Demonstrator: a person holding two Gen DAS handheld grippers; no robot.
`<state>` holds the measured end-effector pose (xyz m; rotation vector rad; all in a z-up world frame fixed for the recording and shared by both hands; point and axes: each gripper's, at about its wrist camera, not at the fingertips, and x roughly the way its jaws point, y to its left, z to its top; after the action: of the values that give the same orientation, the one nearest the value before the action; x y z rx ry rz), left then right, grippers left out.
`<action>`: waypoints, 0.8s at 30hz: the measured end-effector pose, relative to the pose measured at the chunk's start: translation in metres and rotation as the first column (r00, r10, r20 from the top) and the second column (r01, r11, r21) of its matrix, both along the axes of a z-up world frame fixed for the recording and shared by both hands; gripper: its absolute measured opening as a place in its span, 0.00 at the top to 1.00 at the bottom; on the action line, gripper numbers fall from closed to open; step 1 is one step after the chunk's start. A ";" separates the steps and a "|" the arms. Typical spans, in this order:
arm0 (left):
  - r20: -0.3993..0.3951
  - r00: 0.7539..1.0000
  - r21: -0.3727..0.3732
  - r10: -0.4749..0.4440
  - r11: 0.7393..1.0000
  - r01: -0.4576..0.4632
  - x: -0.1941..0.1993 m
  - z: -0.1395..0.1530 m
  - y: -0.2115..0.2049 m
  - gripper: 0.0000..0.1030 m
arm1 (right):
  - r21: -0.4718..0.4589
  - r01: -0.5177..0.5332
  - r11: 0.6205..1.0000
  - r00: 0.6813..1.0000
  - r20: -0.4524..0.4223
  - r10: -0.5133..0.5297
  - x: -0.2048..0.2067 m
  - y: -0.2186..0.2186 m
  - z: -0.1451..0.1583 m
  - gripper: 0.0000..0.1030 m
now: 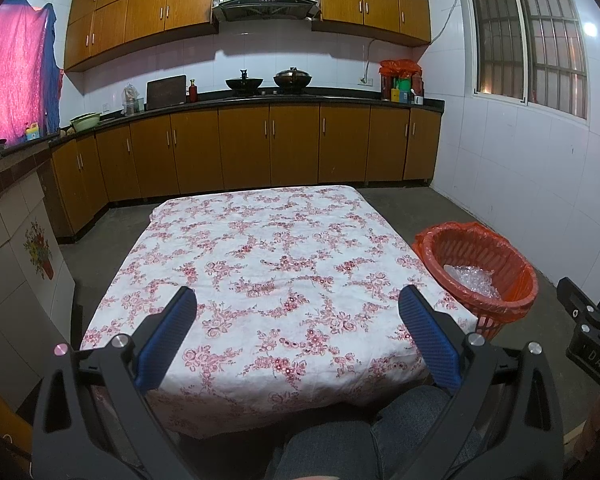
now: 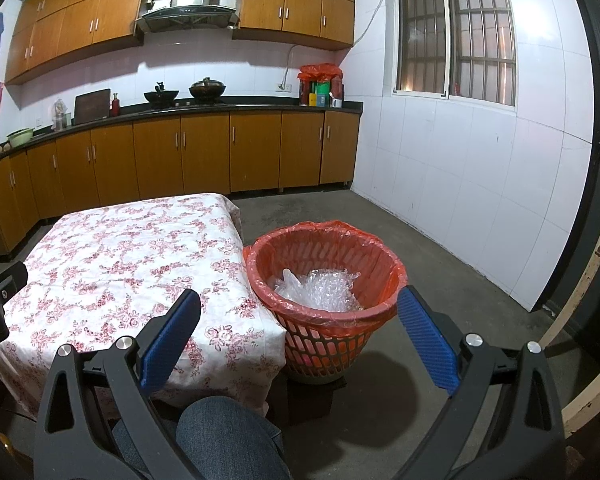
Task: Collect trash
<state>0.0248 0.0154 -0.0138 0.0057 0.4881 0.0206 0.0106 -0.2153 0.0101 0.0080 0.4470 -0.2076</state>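
1. The left gripper hung above the flowered tabletop, its jaws wide apart and holding nothing.
2. The right gripper was likewise spread apart and empty near the red basket.
3. Clear plastic trash lay inside the basket, which stood on the floor just beside the tabletop.

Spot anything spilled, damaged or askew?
Nothing stands out. The clear crumpled plastic sits inside the orange-lined plastic basket, which stands upright beside the floral-cloth table. No spill shows on the concrete floor.
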 end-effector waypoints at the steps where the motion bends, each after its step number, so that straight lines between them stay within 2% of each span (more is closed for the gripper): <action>1: 0.000 1.000 0.000 0.000 1.000 0.000 0.000 0.000 0.000 0.04 | 0.000 0.000 1.000 1.000 0.000 0.000 0.000 0.000 0.000 0.05; 24: 0.000 1.000 0.000 -0.002 1.000 0.002 0.000 -0.001 -0.002 0.04 | 0.000 0.000 1.000 1.000 -0.001 0.000 0.000 -0.002 0.001 0.05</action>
<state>0.0245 0.0135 -0.0148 0.0058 0.4885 0.0182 0.0107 -0.2168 0.0111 0.0083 0.4482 -0.2074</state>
